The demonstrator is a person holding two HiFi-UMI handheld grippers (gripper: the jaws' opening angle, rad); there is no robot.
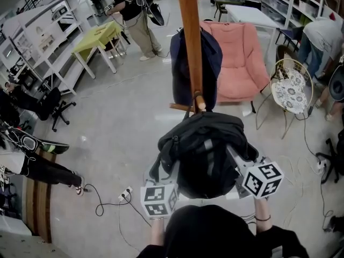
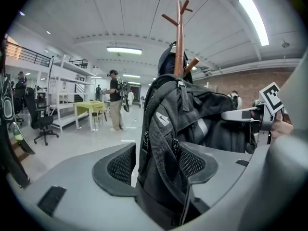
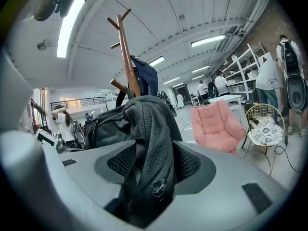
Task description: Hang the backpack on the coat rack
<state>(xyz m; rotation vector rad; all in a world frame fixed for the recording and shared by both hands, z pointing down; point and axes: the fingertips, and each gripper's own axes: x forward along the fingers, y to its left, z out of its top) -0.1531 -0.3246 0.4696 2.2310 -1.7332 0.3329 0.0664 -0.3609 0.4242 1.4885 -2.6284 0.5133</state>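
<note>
A black backpack hangs against the wooden coat rack, its top up at a low peg. My left gripper is at the pack's left side and my right gripper is at its right side. In the left gripper view a mesh shoulder strap runs between the open jaws of the left gripper, with a gap beside the left pad. In the right gripper view the other strap droops between the spread jaws of the right gripper, and daylight shows beside it. The rack pole rises behind the pack.
A dark blue garment hangs on the rack's far side. Behind stand a pink armchair and a wire chair with a patterned cushion. A yellow-green table and people are further off. A power strip with its cable lies on the floor at the left.
</note>
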